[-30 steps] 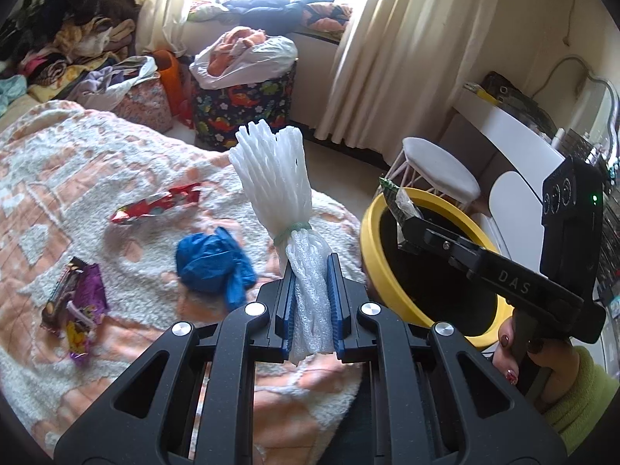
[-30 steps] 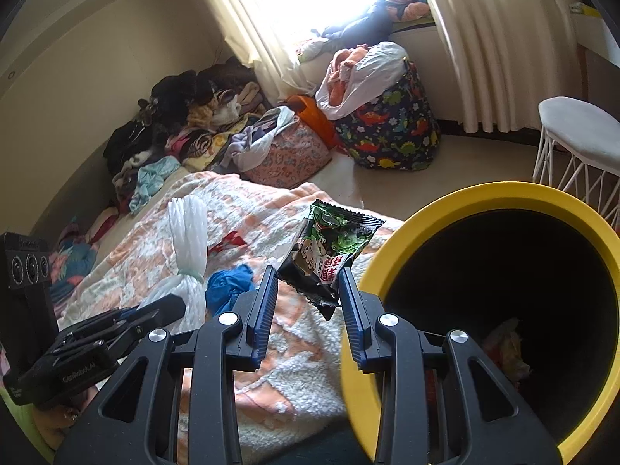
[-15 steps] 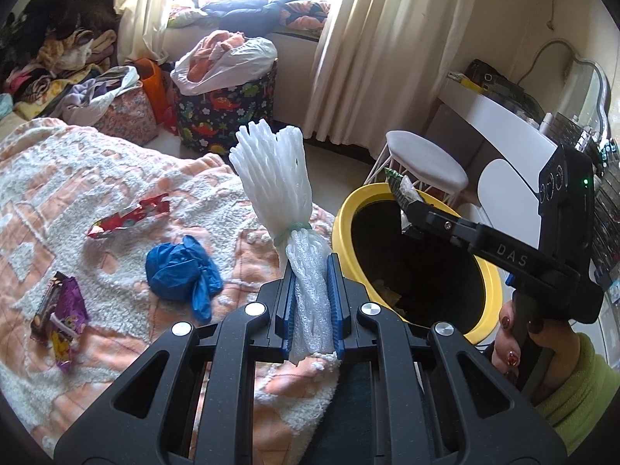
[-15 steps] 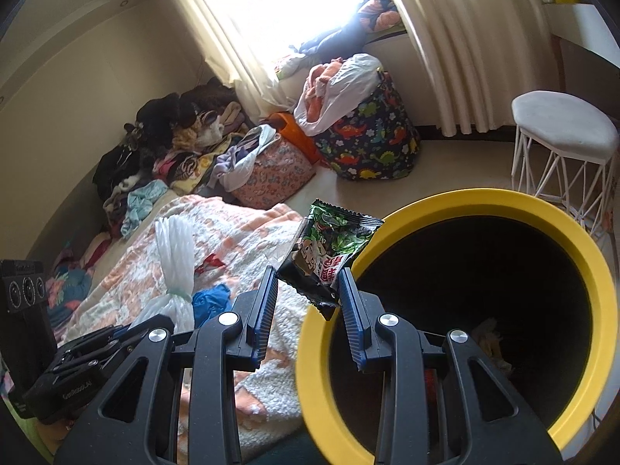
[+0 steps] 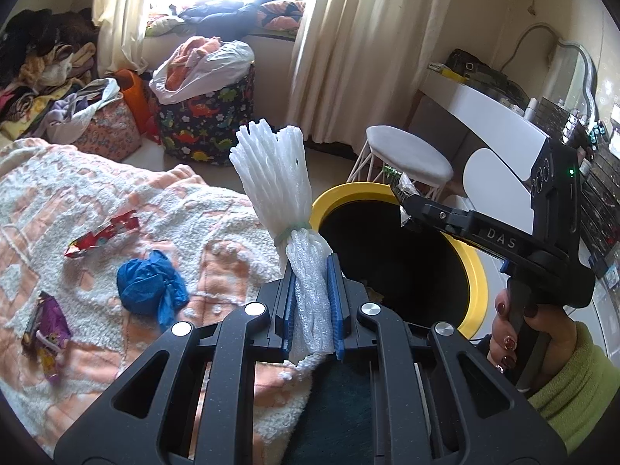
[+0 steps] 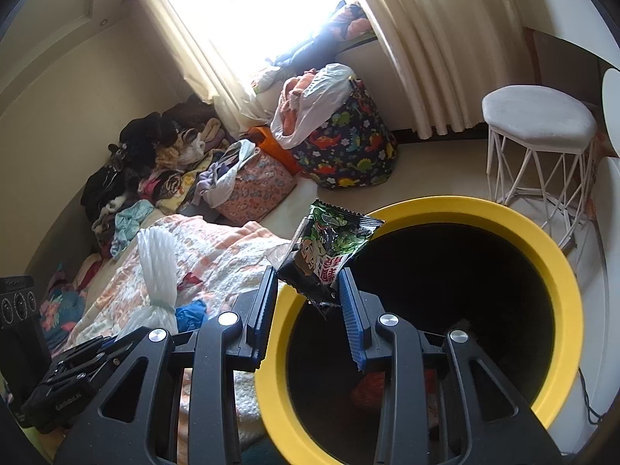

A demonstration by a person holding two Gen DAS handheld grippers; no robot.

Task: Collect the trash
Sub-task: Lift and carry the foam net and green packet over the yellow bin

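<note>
My left gripper (image 5: 312,302) is shut on a white foam net sleeve (image 5: 275,178) tied with a green band, held upright above the bed edge. My right gripper (image 6: 308,302) holds a green and black snack wrapper (image 6: 329,248) over the rim of the yellow bin (image 6: 558,271); its jaws have widened and the wrapper touches mainly the right pad. The bin (image 5: 476,267) also shows in the left wrist view, with the right gripper (image 5: 407,209) over it. A blue crumpled bag (image 5: 149,290), a red wrapper (image 5: 100,232) and a purple wrapper (image 5: 46,325) lie on the bed.
The bed has an orange and white blanket (image 5: 77,178). A white stool (image 6: 538,124) stands behind the bin. A dinosaur-print hamper (image 6: 345,155), a floral bag (image 6: 255,190) and heaps of clothes (image 6: 147,162) sit by the window. A white desk (image 5: 492,116) is at the right.
Both grippers have moved right, toward the bin. The right gripper now sits over the bin opening and its jaws have spread wider around the wrapper.
</note>
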